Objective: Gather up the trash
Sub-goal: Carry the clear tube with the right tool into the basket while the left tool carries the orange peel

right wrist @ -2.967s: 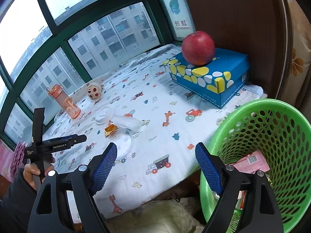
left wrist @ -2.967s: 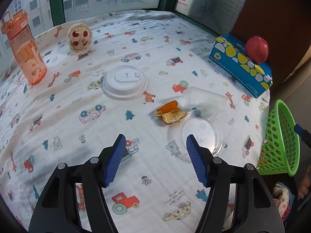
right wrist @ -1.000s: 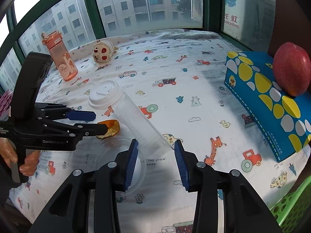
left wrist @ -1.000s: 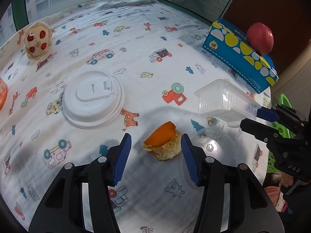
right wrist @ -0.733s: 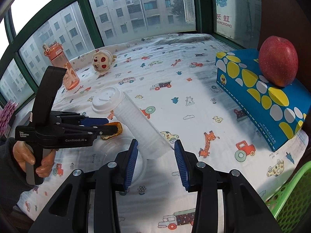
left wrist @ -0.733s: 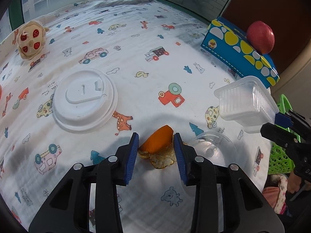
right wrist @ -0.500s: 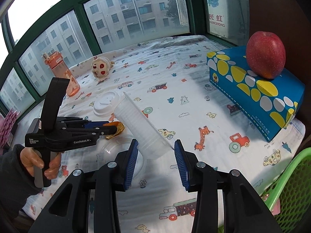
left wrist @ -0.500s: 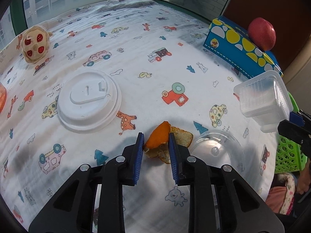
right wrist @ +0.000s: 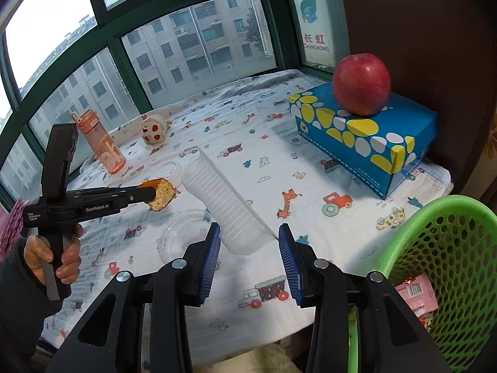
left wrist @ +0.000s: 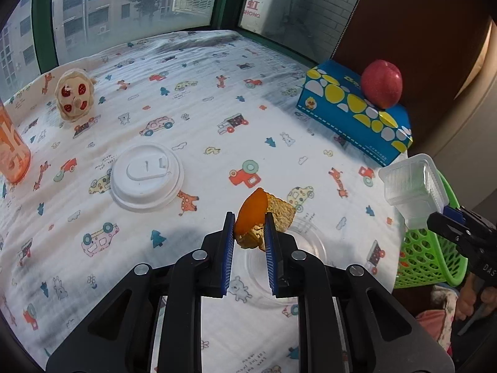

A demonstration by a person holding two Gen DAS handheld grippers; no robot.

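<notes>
My left gripper point(left wrist: 248, 228) is shut on an orange peel point(left wrist: 253, 217) and holds it above the patterned tablecloth; it also shows in the right wrist view point(right wrist: 160, 197). My right gripper point(right wrist: 249, 242) is shut on a clear plastic tray point(right wrist: 225, 208), lifted off the table near the right edge; the tray also shows in the left wrist view point(left wrist: 413, 186). A green mesh basket point(right wrist: 447, 248) stands below the table's right edge with a pink wrapper point(right wrist: 414, 292) inside. A clear round lid point(left wrist: 298, 261) and a white cup lid point(left wrist: 146, 178) lie on the cloth.
A blue tissue box point(right wrist: 366, 136) with a red apple point(right wrist: 362, 84) on top sits at the back right. An orange water bottle point(right wrist: 104, 146) and a small plush toy point(right wrist: 152, 132) stand by the window. A dark wall panel rises at the right.
My left gripper has shut on the orange peel and lifted it off the cloth. My right gripper has raised the clear tray and carried it toward the green basket.
</notes>
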